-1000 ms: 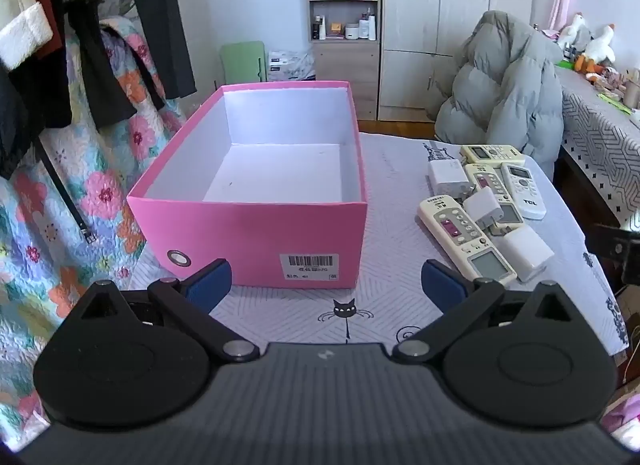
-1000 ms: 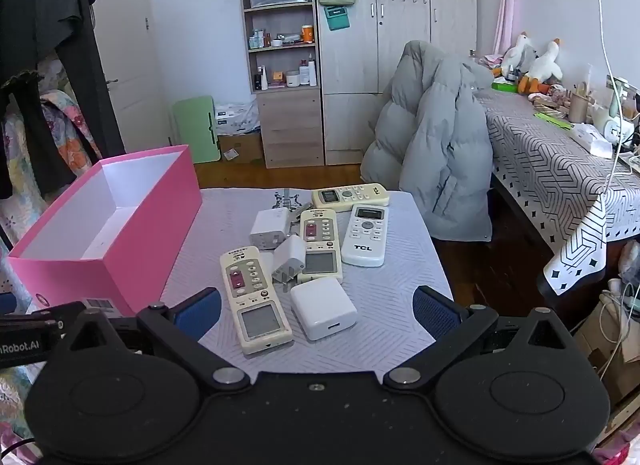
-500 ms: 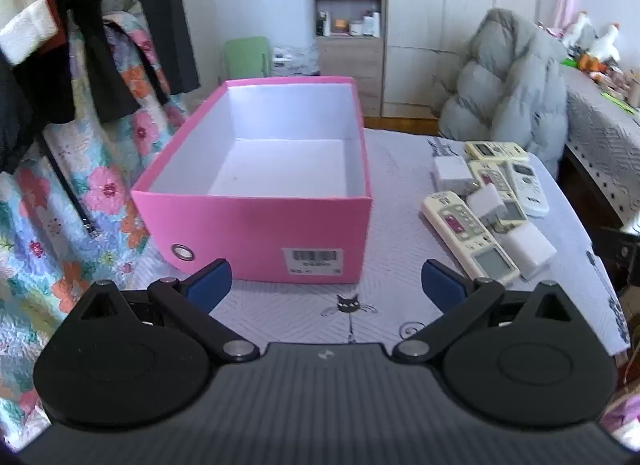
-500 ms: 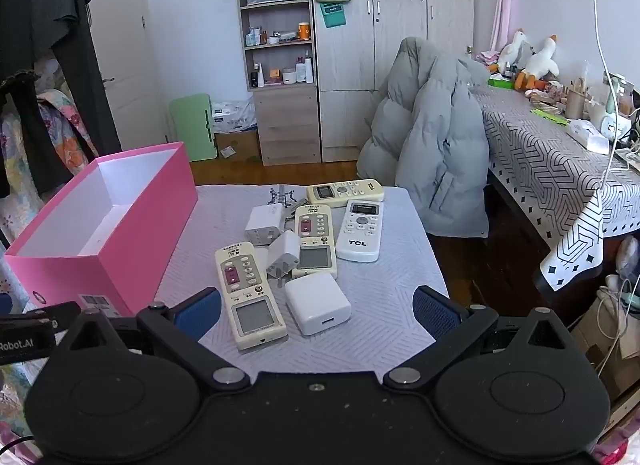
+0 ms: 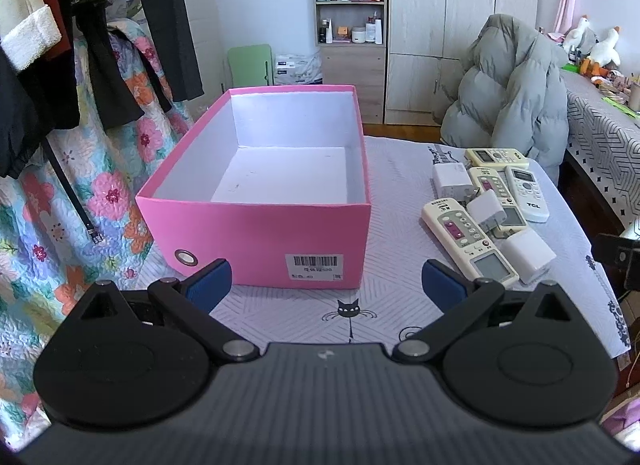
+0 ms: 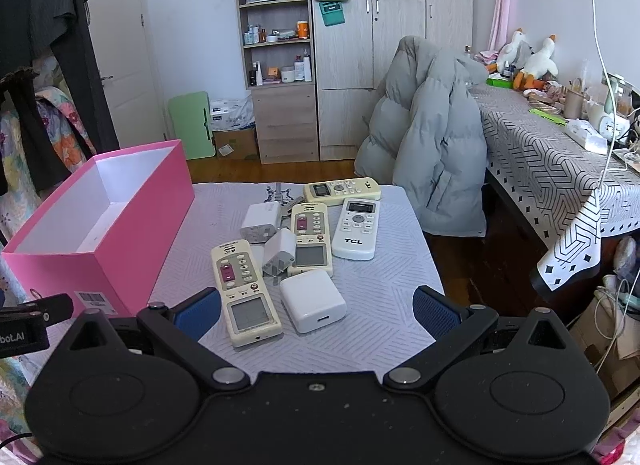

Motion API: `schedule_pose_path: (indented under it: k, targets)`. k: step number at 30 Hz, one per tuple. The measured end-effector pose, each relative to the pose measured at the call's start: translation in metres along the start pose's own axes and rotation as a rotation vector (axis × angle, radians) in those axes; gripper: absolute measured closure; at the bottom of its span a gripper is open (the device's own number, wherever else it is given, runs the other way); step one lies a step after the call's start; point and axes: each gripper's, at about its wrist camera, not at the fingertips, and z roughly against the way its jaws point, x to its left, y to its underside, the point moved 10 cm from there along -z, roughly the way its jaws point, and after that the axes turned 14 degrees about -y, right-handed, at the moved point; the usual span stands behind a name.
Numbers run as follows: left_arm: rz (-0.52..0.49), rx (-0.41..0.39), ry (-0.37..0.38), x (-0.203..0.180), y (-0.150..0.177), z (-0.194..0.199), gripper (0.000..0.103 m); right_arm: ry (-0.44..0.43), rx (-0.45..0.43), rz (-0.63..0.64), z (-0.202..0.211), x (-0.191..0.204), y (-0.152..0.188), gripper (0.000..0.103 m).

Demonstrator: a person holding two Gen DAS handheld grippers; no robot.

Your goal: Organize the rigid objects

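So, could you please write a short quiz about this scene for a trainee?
1. True or false: the pink box already holds a remote.
2. How many remotes lie on the table?
A. two
B. four
C. six
3. Fill in: the remote nearest the right gripper lies beside a white ____.

Key
1. False: only the white inside of the box shows.
2. B: three cream remotes and one white TCL remote.
3. Charger. Both grippers, the left gripper too, are open and hold nothing.
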Motion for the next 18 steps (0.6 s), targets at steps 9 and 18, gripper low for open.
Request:
schedule_pose_path:
  k: [9, 18]
  targets:
    - [0.007, 0.028, 0.014, -0.0049, 0.0032, -0.0024, 0.0, 0.009, 0.011, -0.013, -0.0039, -0.0044, 0.0022, 0.0]
    - [0.004, 0.038, 0.019, -0.0084, 0.0048, -0.0025, 0.0, 0.007, 0.015, -0.012, -0.0045, -0.005, 0.0017, 0.0]
